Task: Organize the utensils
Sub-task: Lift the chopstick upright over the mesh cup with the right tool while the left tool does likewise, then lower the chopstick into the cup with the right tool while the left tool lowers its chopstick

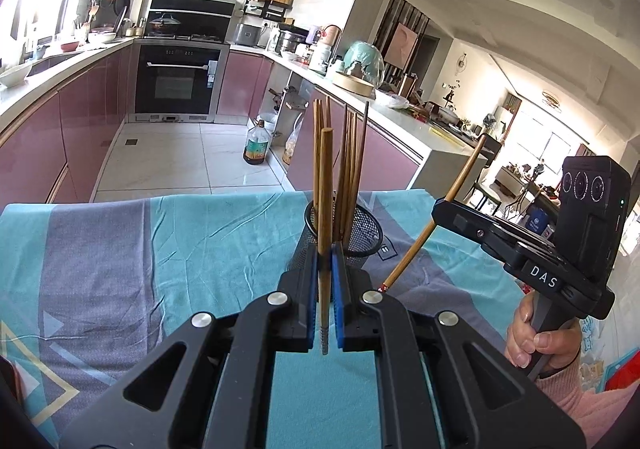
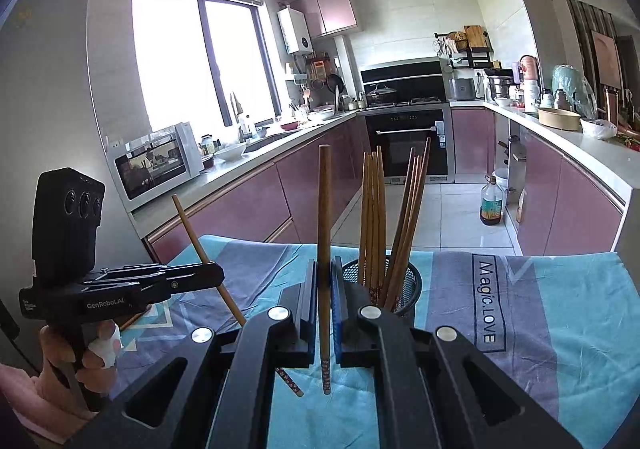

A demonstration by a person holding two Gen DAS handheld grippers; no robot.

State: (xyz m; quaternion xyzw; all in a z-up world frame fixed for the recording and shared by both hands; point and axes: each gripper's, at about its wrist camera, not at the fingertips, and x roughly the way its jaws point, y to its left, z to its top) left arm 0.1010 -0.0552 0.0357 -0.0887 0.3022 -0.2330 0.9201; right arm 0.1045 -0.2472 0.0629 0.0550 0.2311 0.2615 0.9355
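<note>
- The left gripper (image 1: 325,269) has its fingers clamped on 1 wooden chopstick (image 1: 325,209), held upright so the tip can drop into the holder.
- The right gripper (image 2: 325,277) grips a second chopstick (image 2: 324,233) the same way.
- The mesh holder (image 1: 362,227) stands on the tabletop (image 1: 160,249) just beyond both fingertips, already carrying several chopsticks.

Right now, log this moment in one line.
left gripper: shut on chopstick | right gripper: shut on chopstick | mesh holder: several chopsticks inside
</note>
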